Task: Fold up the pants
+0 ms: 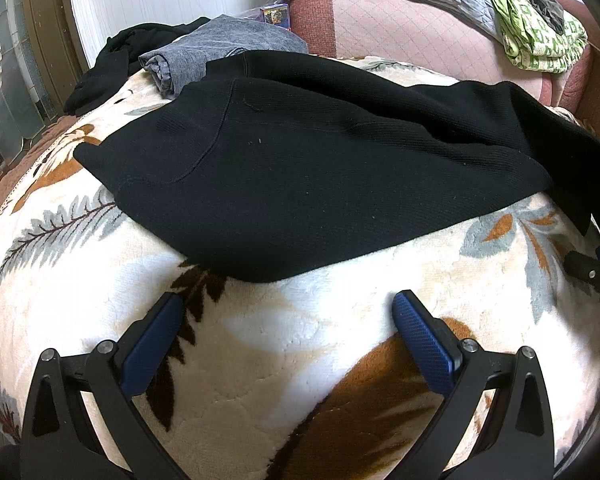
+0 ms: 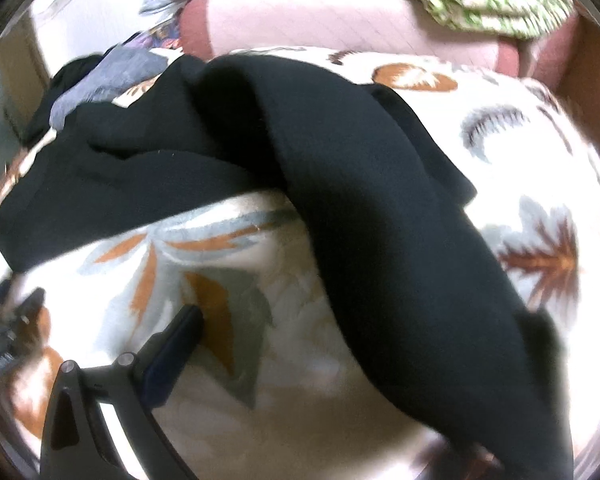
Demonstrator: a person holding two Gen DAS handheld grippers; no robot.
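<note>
Black pants (image 1: 300, 152) spread on leaf-print blanket (image 1: 292, 344), unfolded; one leg draped toward right tool (image 2: 340, 360). Left tool (image 1: 286, 320) open, empty, just short of pants' near edge. Right tool: one finger (image 2: 172, 356) visible, other hidden under cloth; cannot tell grip. All folds left.

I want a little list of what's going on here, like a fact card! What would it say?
Main thing: black pants, spread on a leaf-patterned blanket
Left tongs: open, empty, over the blanket just short of the pants' near edge
Right tongs: one finger shows; a pant leg drapes over the other side, so the grip cannot be told
Other clothes: grey garment and another black garment beyond the pants
Further back: pink quilted sofa, green patterned cloth
Folding: not finished
</note>
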